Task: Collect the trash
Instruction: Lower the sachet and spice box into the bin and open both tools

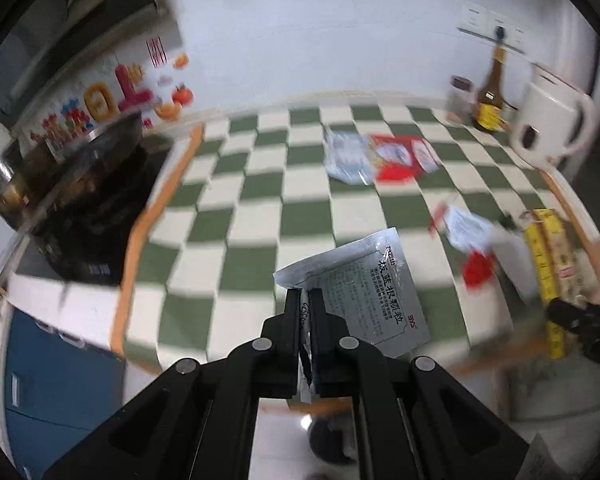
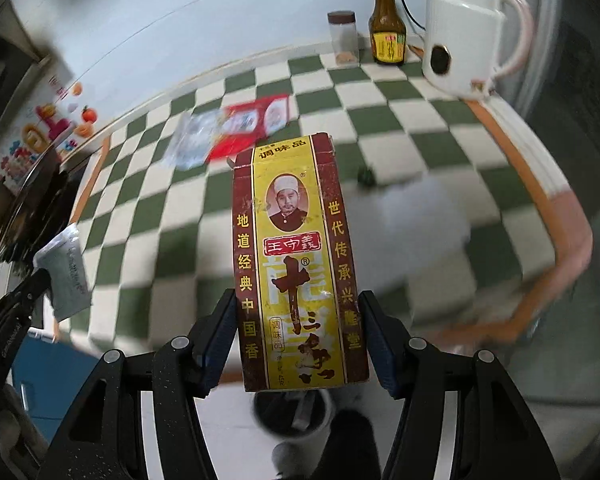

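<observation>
My left gripper [image 1: 305,300] is shut on a silver medicine sachet [image 1: 364,284] and holds it above the checkered table's front edge; the sachet also shows at the left of the right wrist view [image 2: 66,270]. My right gripper [image 2: 298,300] is shut on a yellow and brown spice box [image 2: 296,256], held upright; the box shows at the right of the left wrist view [image 1: 548,264]. On the table lie a clear wrapper [image 1: 346,156], a red packet [image 1: 400,156] and a white and red wrapper [image 1: 466,236]. A round bin [image 2: 292,412] shows below the box.
A white kettle [image 1: 548,124], a brown sauce bottle [image 1: 490,96] and a small jar [image 1: 460,96] stand at the table's [image 1: 240,200] far right corner. A dark pot [image 1: 96,184] sits on the left. A blue cabinet [image 1: 56,368] is lower left.
</observation>
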The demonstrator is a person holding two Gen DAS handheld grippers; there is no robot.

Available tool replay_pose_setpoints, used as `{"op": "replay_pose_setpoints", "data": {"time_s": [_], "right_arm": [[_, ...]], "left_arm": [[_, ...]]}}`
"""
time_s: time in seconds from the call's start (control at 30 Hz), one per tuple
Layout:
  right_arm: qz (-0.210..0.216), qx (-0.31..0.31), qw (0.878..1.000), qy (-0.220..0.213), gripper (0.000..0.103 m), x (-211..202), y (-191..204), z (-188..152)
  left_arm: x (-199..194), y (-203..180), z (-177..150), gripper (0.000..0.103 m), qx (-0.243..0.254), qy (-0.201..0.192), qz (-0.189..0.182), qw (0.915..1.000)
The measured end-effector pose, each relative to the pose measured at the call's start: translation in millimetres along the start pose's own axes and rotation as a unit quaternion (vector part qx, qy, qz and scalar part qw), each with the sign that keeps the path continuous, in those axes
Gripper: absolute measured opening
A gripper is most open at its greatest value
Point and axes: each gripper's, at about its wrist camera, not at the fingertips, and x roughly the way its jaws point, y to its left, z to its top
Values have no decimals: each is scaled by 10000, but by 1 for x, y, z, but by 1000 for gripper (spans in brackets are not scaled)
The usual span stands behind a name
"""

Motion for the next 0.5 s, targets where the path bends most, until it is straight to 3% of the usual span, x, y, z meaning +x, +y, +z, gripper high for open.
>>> {"op": "replay_pose_setpoints", "data": {"time_s": [0.1,0.27,0.4,0.5], "right_arm": [[-9,55,9999,149,62,-8,8,-55],[-95,4,9960,891,62,18,11,-157],[-262,-87,9873,1567,62,82,0,-234],[-336,-115,9796,1977,62,142,-12,-279]], "left_arm": [[-4,4,-44,2,114,304,-274,9991],[23,6,-130,2,37,1260,-630,9900],[81,-4,-195,2,16,2073,-719,9756],[148,-15,-244,3,12,2577,-684,9638]]}}
